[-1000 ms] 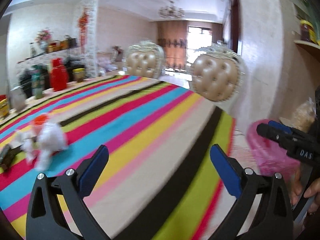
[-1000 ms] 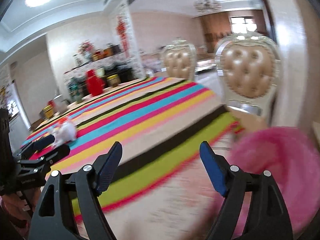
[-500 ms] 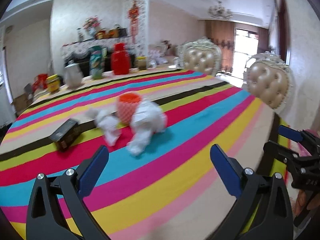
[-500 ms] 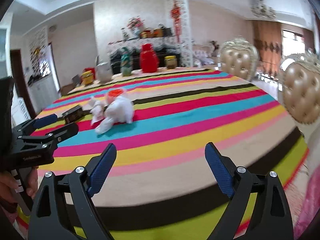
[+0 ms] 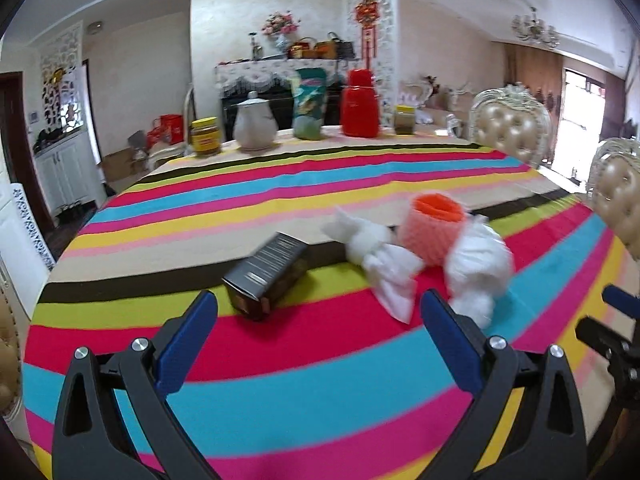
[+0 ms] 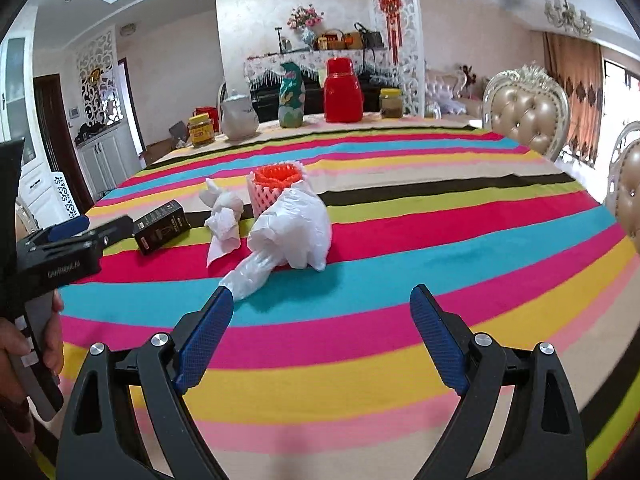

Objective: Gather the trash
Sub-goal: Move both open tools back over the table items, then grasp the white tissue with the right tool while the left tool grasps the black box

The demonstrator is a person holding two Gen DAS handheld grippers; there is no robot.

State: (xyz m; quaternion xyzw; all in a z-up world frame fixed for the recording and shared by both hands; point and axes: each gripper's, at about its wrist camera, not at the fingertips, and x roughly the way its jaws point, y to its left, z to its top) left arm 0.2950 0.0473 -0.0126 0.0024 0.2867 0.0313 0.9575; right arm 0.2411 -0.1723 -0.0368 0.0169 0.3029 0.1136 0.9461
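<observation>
Trash lies in a cluster on the striped tablecloth: a small black box, a crumpled white tissue, an orange-pink foam net sleeve and a white plastic bag. My left gripper is open and empty, just short of the box and tissue. My right gripper is open and empty too, its left pad close to the bag's twisted tail. Each gripper shows at the edge of the other's view.
At the table's far edge stand a yellow-lidded jar, a white teapot, a green vase, a red thermos and another jar. Padded chairs line the right side. A hand holds the left gripper.
Both grippers swung left, away from the pink bag and chairs, and now face the trash cluster, which has come close. The right jaws spread a little wider.
</observation>
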